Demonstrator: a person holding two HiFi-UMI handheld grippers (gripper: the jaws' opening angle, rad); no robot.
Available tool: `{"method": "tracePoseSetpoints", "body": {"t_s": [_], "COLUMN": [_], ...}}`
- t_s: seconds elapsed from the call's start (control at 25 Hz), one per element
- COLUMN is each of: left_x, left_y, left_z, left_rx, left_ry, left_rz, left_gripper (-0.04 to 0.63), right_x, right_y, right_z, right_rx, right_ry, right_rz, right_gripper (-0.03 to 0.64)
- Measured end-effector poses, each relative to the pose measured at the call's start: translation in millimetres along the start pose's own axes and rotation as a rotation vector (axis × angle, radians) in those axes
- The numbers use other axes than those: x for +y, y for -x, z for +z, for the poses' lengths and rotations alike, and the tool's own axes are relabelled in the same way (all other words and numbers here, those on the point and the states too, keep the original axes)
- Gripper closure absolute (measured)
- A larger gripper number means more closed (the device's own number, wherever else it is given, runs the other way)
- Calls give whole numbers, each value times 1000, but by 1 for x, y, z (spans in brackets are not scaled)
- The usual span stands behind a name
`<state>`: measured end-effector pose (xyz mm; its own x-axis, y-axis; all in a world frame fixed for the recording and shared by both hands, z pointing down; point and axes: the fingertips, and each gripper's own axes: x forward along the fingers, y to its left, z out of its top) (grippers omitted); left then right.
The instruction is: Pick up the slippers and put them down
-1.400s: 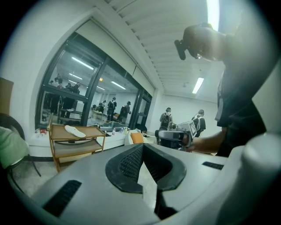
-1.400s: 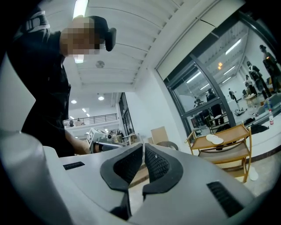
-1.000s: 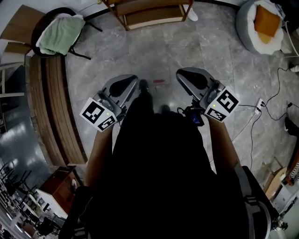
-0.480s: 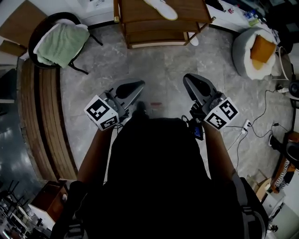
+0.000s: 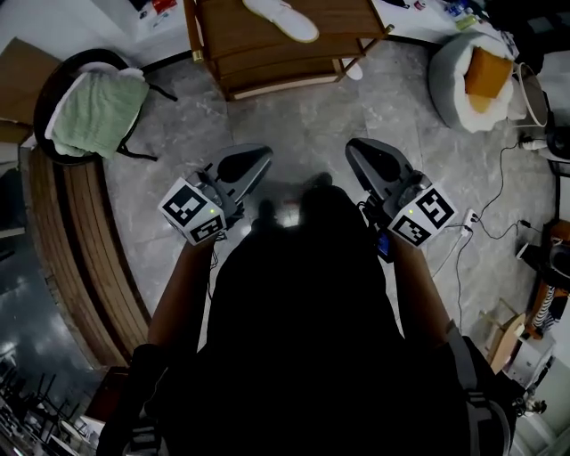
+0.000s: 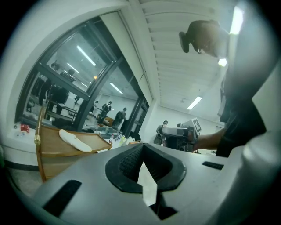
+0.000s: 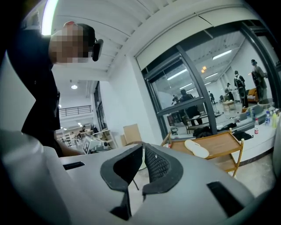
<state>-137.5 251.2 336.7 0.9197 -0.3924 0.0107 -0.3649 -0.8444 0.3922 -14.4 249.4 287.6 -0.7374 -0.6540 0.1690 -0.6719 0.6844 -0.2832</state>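
- Grey marble floor (image 5: 294, 107) w/ wooden cart (image 5: 227, 27) at far edge.
- One white slipper (image 5: 281, 19) lies on cart's top, well ahead of both tongs.
- L tongs (image 5: 265, 155) & R tongs (image 5: 353, 148): jaws together, nothing gripped, side by side above floor.

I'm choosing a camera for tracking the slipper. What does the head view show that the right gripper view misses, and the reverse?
Only the head view: the green towel, the white pouf with its orange cushion, and floor cables. Only the right gripper view: people behind a glass wall, and ceiling lights. Both: the white slipper on the wooden cart, and the right claw, shut.
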Motion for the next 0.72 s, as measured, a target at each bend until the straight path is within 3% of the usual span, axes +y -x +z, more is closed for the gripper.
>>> {"method": "tracePoseSetpoints", "body": {"t_s": [0.4, 0.72], "left_x": [52, 117], "left_y": [-64, -124], "left_z": [3, 47], "left_rx": [42, 54], "left_ry": [20, 23], "left_rz": [75, 204], "left_gripper": [584, 584], "right_x": [-93, -176], "right_y": [-34, -83], "right_z": [12, 44], "right_rx": [-9, -6], "right_ry": [-21, -96], "right_rz": [66, 184], "right_gripper": [591, 591]}}
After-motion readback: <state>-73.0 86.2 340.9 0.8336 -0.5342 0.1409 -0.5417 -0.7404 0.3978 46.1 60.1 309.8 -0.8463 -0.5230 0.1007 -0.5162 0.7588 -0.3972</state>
